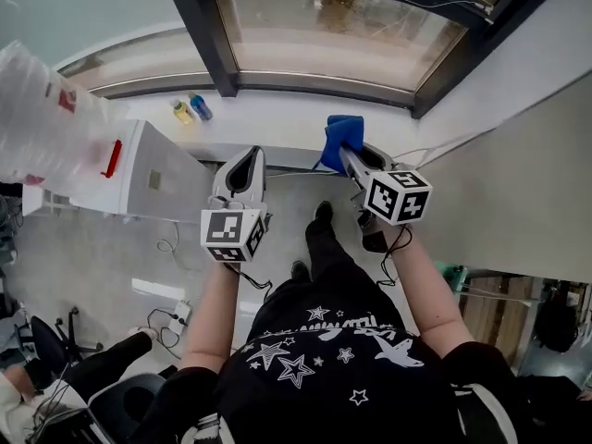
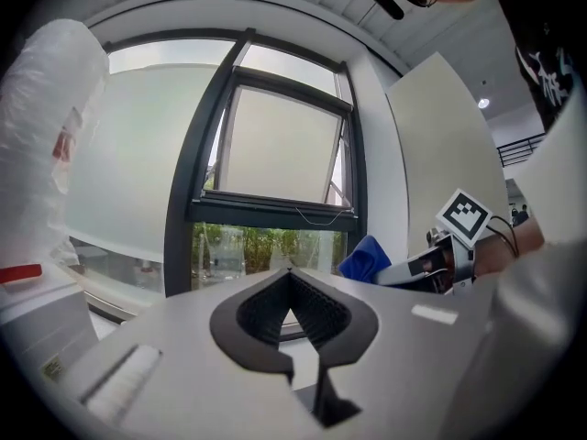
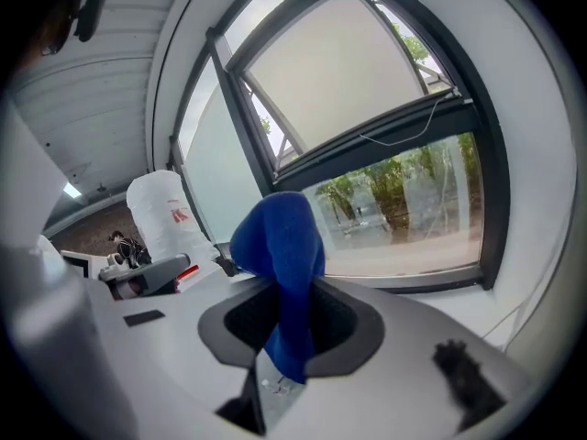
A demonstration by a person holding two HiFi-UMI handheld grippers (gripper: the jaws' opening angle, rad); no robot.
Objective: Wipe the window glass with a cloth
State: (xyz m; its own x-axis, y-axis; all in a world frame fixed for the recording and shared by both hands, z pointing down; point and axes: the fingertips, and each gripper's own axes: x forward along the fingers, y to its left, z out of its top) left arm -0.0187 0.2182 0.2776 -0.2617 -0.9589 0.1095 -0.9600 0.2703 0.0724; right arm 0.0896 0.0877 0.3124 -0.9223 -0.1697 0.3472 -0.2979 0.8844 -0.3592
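A blue cloth (image 1: 341,138) is pinched in my right gripper (image 1: 349,158), which is held up short of the window glass (image 1: 333,28). In the right gripper view the blue cloth (image 3: 282,273) stands up from between the shut jaws, in front of the glass (image 3: 404,200). My left gripper (image 1: 242,168) hovers to the left at about the same height, shut with nothing in it. In the left gripper view its jaws meet at their tips (image 2: 290,274), and the blue cloth (image 2: 365,258) shows at the right. The dark window frame (image 1: 199,21) splits the panes.
A white sill (image 1: 277,118) runs below the window with two small bottles (image 1: 191,110) on it. A white cabinet (image 1: 139,169) stands at the left, with a plastic-wrapped white bundle (image 1: 42,118) on it. Cables and a power strip (image 1: 178,314) lie on the floor.
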